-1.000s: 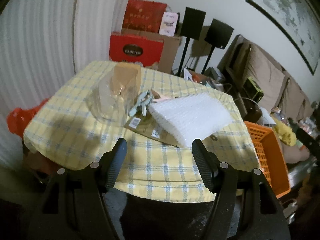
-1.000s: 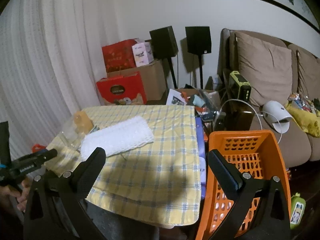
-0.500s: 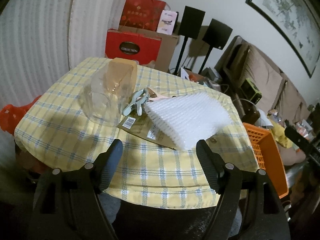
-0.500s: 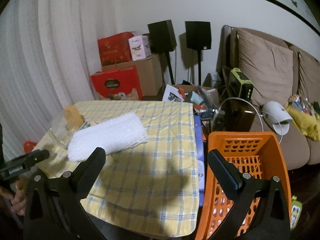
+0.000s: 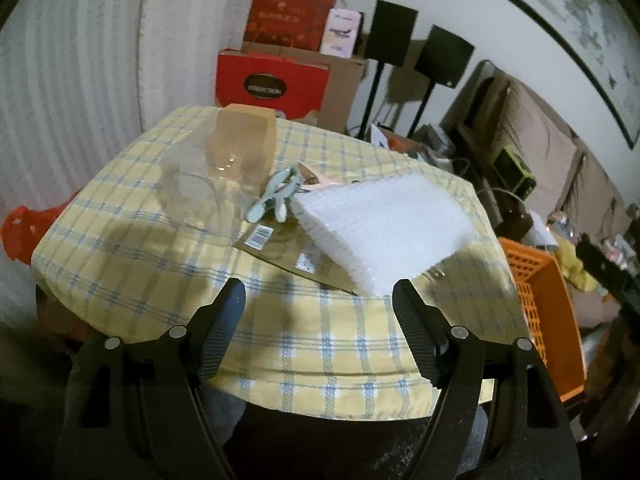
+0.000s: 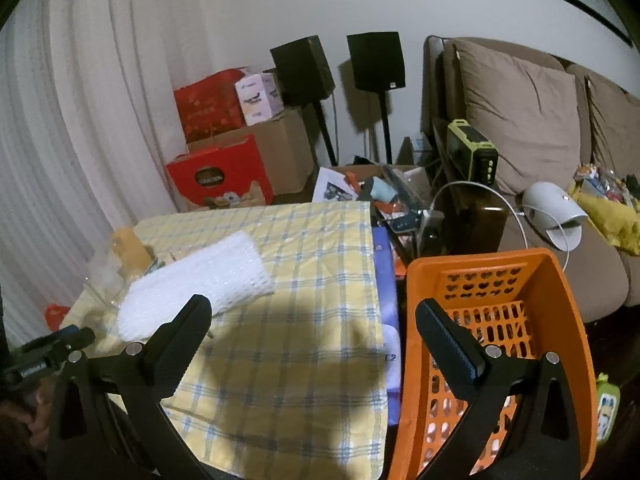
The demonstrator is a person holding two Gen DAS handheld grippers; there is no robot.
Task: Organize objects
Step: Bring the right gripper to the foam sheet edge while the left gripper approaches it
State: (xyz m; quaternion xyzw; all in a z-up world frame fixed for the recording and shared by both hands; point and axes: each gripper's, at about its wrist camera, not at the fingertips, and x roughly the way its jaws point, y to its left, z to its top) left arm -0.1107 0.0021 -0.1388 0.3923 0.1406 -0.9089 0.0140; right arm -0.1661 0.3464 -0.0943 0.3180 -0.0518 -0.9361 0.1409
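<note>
While both sets of jaws stand wide and empty, left gripper (image 5: pixel 318 300) hangs over the table's (image 5: pixel 304 344) near edge, bare cloth ahead. White foam pad (image 5: pixel 384 228) lies mid-table; right gripper (image 6: pixel 312 320) straddles table edge and orange basket (image 6: pixel 568 320).

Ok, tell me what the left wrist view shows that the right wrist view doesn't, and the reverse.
Only the left wrist view shows the clips and the brown envelope under the foam sheet, plus the left gripper, jaws wide with nothing between them.

Only the right wrist view shows the white lamp, the green device and the right gripper, open and empty.

Both show the foam sheet, glass bowl, checked cloth, orange basket, red boxes and speakers.
</note>
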